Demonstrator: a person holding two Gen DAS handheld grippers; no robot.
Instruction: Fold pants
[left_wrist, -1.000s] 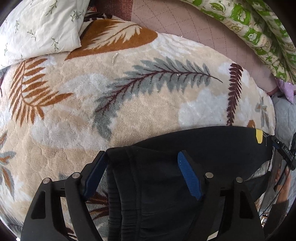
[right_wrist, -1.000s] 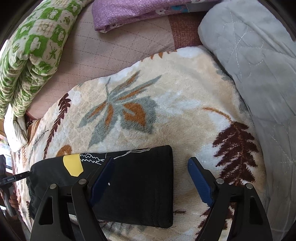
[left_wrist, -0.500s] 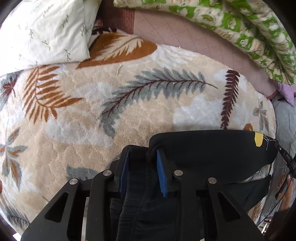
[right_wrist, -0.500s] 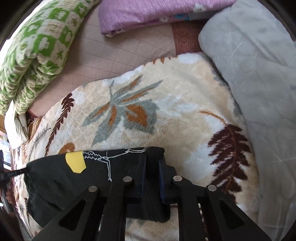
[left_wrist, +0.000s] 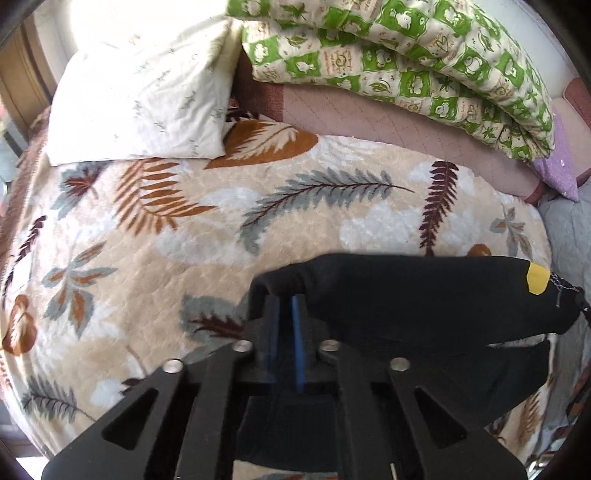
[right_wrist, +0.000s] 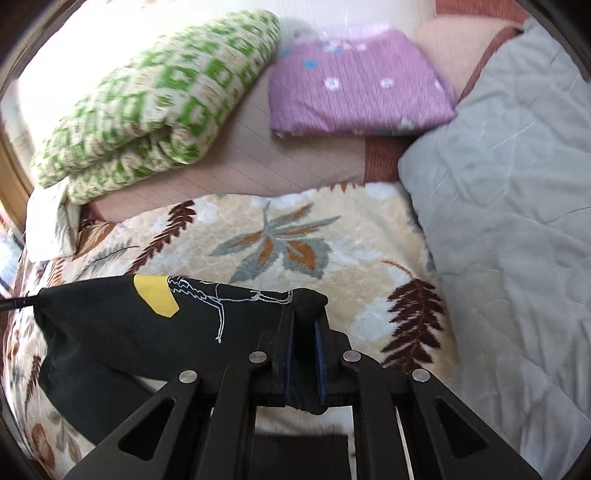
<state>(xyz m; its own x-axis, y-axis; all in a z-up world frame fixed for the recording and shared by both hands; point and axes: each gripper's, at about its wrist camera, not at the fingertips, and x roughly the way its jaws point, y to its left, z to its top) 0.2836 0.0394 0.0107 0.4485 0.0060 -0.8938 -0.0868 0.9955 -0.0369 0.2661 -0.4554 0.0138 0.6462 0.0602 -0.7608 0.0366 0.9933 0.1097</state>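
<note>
Your left gripper (left_wrist: 286, 314) is clamping one end of the black pants (left_wrist: 406, 295), blue pads pinched tight on the fabric. Your right gripper (right_wrist: 304, 332) is pinching the opposite end the same way. The pants are hanging stretched between them, raised above the leaf-patterned blanket (left_wrist: 184, 221). A white pillow (left_wrist: 147, 96) and a green checked quilt (left_wrist: 406, 55) are lying beyond.

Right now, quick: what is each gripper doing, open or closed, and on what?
Left gripper: closed on one end of the black pants.
Right gripper: closed on the other end of the black pants, lifted off the leaf-print blanket.
</note>
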